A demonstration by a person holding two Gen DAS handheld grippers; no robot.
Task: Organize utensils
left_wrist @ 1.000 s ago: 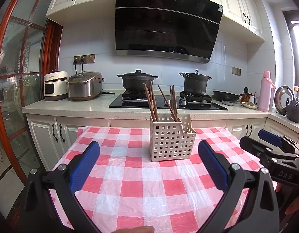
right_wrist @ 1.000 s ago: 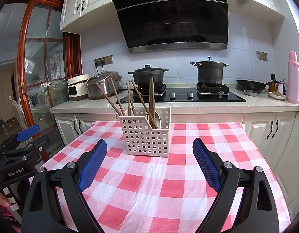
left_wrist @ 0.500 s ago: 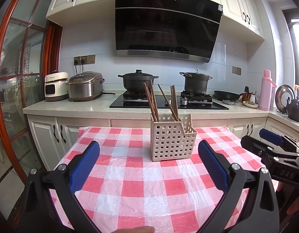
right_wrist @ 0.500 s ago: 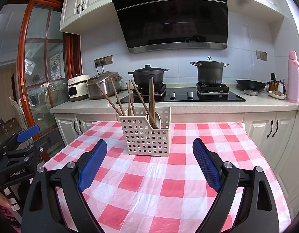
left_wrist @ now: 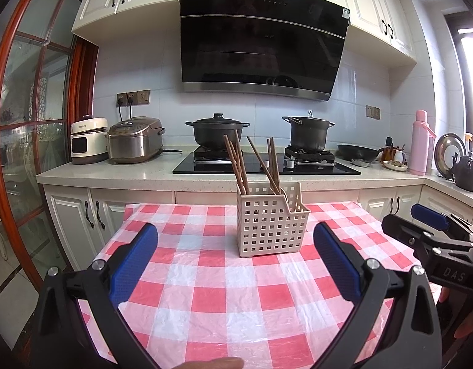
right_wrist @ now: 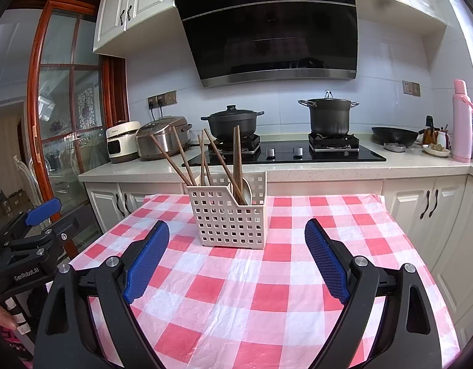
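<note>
Seven chopsticks (right_wrist: 224, 166) and one spoon (right_wrist: 245, 189) stand in one basket (right_wrist: 227, 215).

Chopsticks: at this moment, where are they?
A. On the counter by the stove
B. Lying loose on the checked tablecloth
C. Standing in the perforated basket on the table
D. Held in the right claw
C. The chopsticks stand leaning in the perforated basket on the checked tablecloth, and the right claw is open with nothing between its pads.
</note>
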